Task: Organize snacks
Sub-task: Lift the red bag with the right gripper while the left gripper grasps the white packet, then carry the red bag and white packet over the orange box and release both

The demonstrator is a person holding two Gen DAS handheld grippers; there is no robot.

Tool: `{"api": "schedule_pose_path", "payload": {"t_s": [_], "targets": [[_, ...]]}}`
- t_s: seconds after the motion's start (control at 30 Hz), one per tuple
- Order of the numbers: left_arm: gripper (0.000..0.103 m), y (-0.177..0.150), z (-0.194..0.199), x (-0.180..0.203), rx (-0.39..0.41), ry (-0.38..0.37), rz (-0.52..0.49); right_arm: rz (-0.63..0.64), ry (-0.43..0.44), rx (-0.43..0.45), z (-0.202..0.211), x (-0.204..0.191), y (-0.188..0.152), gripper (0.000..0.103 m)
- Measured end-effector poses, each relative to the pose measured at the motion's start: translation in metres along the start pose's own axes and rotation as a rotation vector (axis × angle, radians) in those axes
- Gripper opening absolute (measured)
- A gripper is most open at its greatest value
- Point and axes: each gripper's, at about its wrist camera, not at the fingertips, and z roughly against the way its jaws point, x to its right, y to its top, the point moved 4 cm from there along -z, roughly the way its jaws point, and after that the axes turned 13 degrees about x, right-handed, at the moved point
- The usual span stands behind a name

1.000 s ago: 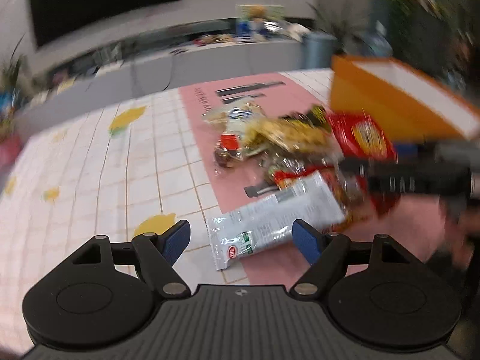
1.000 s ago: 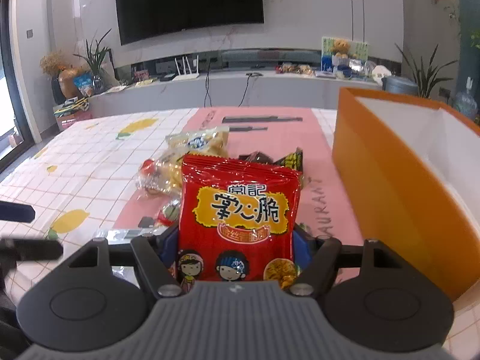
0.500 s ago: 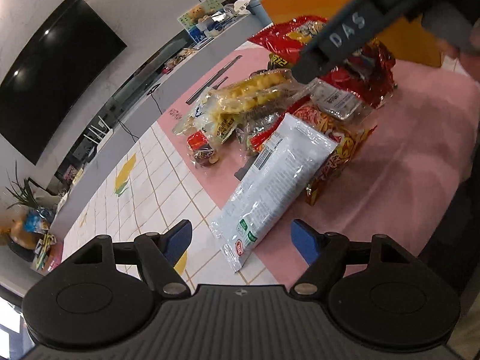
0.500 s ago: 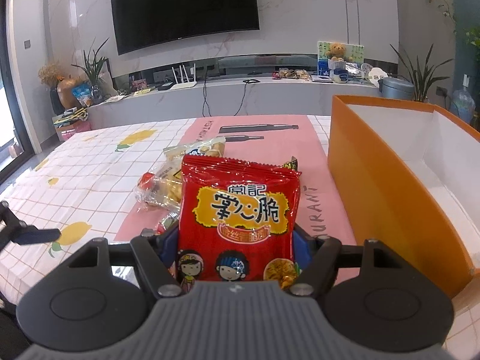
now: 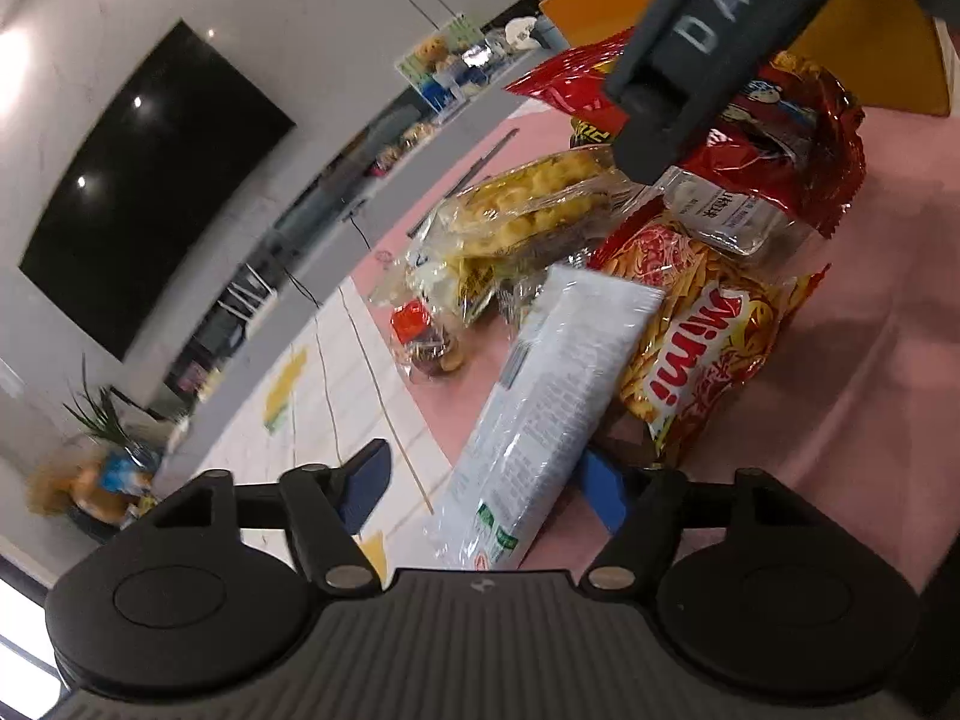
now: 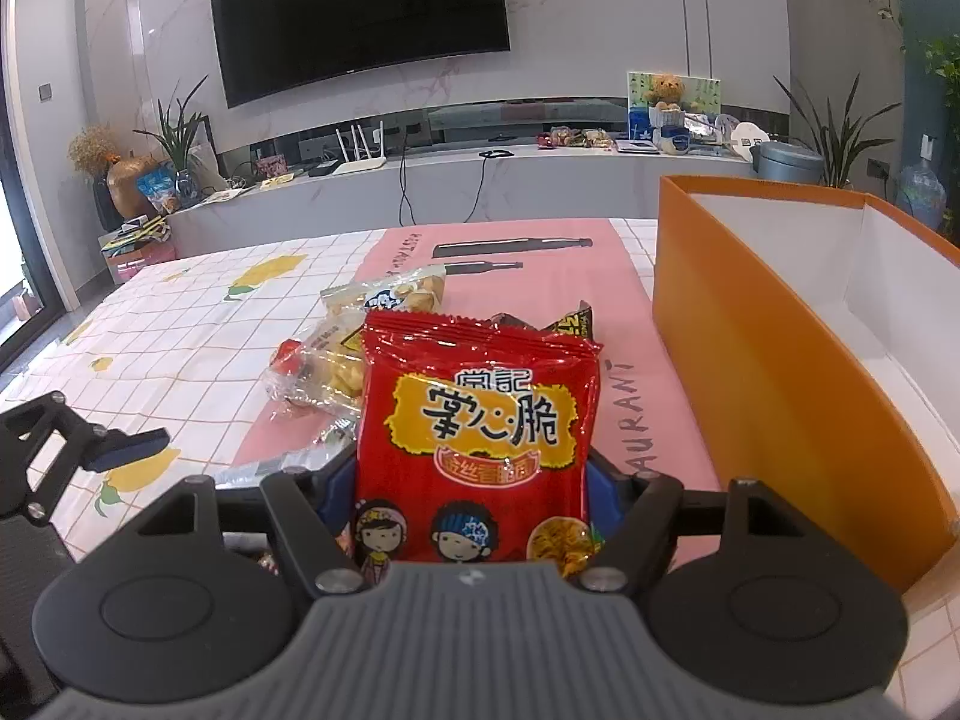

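Our left fingers [image 5: 366, 489] are closing around the near end of the white packet [image 5: 552, 396], which is lying between them; the right-hand pad is right against the packet's edge while the left-hand pad is standing clear, so nothing is clamped yet. In this left wrist view the left gripper [image 5: 489, 489] is rolled, so the room is leaning. The packet is stretching away from us across the pink mat [image 5: 870, 360] and resting its far end on the Mimi bag [image 5: 702, 360]. Beyond it we are seeing a clear bag of yellow puffs [image 5: 528, 216] and a small sweet wrapper [image 5: 429, 342] lying on the mat. The other gripper's dark body is crossing the top of the picture, with a red bag [image 5: 780, 138] under it and the orange box [image 5: 888, 54] behind.

In the right wrist view our right gripper [image 6: 474, 486] is clamping a red bag [image 6: 480, 420] upright between its fingers [image 6: 603, 489], which are pressing on both sides of its lower part. It is hanging over the pile of snacks on the mat [image 6: 600, 276], just left of the orange box [image 6: 750, 348], whose white inside is open to us. Behind the bag we are seeing the puffs [image 6: 384, 300] lying on the mat. At the left edge, one blue-padded finger of the left gripper [image 6: 129, 444] is reaching in over the checked surface [image 6: 180, 330].
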Motion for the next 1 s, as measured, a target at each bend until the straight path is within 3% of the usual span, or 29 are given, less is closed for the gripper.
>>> {"api": "schedule_pose_path", "payload": {"t_s": [0.1,0.13,0.17,0.27,0.4,0.53,0.77,1.0], "targets": [[0.044,0.000,-0.001,0.008,0.004,-0.005,-0.031,0.002,-0.003,0.002,0.000,0.000,0.001,0.071],[0.023,-0.001,-0.002,0.012,-0.009,-0.007,-0.050,0.001,-0.004,0.001,0.000,0.000,0.001,0.071],[0.019,-0.002,-0.003,0.016,-0.021,0.003,-0.072,-0.001,-0.005,0.000,0.000,0.000,0.000,0.071],[0.014,-0.006,-0.001,0.023,-0.009,0.033,-0.131,-0.009,-0.009,-0.004,0.000,0.002,0.000,0.071],[0.013,0.000,0.004,0.016,-0.015,0.039,-0.078,-0.016,-0.010,0.002,0.000,0.003,0.002,0.071],[0.012,0.006,0.021,-0.009,-0.034,0.017,0.085,-0.009,0.017,0.010,0.003,0.000,0.003,0.071],[0.011,0.014,0.044,-0.054,-0.049,-0.130,0.395,-0.017,0.054,0.030,0.011,-0.002,0.010,0.071],[0.010,0.013,0.051,-0.085,-0.023,-0.225,0.638,-0.050,0.123,0.078,0.029,0.011,0.045,0.070]]}}
